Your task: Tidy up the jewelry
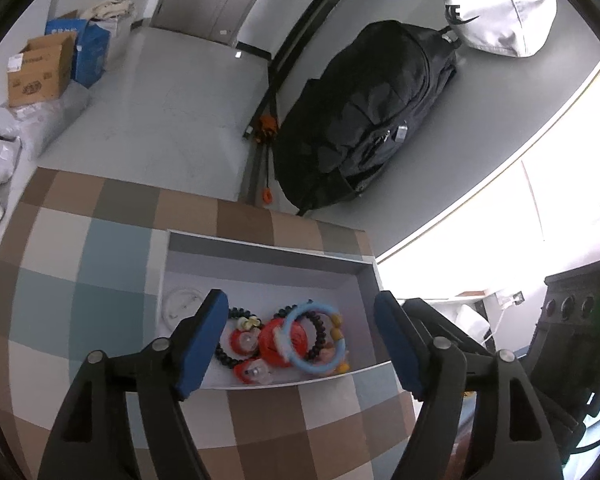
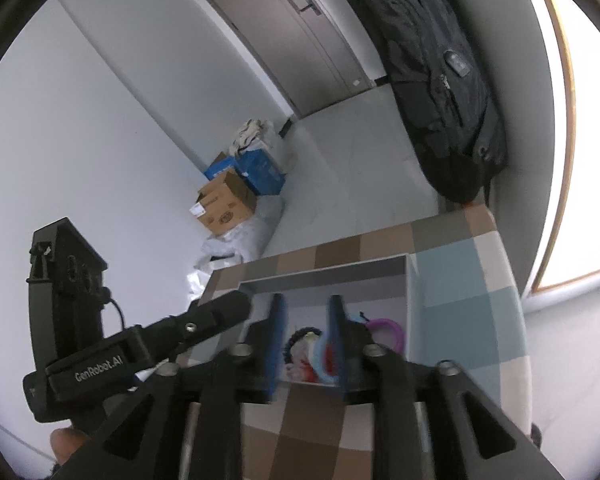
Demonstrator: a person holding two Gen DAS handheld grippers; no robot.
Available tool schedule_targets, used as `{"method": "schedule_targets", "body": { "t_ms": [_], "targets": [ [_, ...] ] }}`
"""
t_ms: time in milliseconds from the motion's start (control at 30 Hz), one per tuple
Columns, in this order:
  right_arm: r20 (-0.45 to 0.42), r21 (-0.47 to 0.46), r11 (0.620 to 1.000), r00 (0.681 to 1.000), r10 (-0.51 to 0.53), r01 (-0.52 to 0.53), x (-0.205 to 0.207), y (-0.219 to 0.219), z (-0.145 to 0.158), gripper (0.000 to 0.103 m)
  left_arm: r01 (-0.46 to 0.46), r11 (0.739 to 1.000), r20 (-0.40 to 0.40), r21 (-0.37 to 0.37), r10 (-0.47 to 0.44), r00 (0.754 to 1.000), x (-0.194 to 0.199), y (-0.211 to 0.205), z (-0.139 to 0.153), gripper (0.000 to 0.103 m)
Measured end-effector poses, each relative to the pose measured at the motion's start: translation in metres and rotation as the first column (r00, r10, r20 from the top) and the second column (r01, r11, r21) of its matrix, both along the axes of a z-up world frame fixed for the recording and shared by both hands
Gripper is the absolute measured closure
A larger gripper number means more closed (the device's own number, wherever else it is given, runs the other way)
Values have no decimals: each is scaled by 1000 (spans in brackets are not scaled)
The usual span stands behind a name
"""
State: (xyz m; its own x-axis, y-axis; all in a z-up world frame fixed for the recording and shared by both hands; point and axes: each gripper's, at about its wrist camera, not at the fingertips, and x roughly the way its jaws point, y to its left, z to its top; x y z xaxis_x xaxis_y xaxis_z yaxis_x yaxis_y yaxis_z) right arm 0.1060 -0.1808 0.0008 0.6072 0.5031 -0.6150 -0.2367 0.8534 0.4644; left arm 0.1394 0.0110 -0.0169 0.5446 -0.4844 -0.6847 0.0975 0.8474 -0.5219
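Note:
A shallow grey box (image 1: 268,258) sits on a checkered table. It holds a light blue ring bracelet (image 1: 314,338), a black bead bracelet (image 1: 320,334), red ornaments (image 1: 278,342) and a white ring (image 1: 180,304). My left gripper (image 1: 300,344) is open and empty, its jaws wide apart above the box's front. In the right wrist view the box (image 2: 328,276) also holds a purple ring (image 2: 386,326). My right gripper (image 2: 306,344) is open a narrow way and empty, hovering over the blue ring (image 2: 320,356). The left gripper's body (image 2: 148,344) shows at its left.
The checkered tablecloth (image 1: 80,280) covers the table. On the floor beyond lie a black backpack (image 1: 372,116), a white bag (image 1: 500,4), cardboard and blue boxes (image 1: 44,68), white plastic bags and shoes. A closed door (image 2: 300,32) stands at the back.

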Motion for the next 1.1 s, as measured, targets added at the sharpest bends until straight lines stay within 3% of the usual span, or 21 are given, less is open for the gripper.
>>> {"method": "schedule_targets", "body": {
  "t_ms": [133,267,667,1100],
  "targets": [
    [7,6,1000,1000,-19,19,-4,-6,4,39,-25,999,5,31,25,1000,-2,2,2,31],
    [25,0,999,999,-34,34,-9,-10,7,19,-44,996,32,83,41,999,-8,1,7,31],
    [82,-69,998,997,6,-1,-27,-8,12,1,-87,979,129,184,64,990,-32,-4,24,30],
    [237,-104,994,969,65,-41,-66,-2,30,0,-146,954,275,260,71,959,-81,-7,46,19]
  ]
}}
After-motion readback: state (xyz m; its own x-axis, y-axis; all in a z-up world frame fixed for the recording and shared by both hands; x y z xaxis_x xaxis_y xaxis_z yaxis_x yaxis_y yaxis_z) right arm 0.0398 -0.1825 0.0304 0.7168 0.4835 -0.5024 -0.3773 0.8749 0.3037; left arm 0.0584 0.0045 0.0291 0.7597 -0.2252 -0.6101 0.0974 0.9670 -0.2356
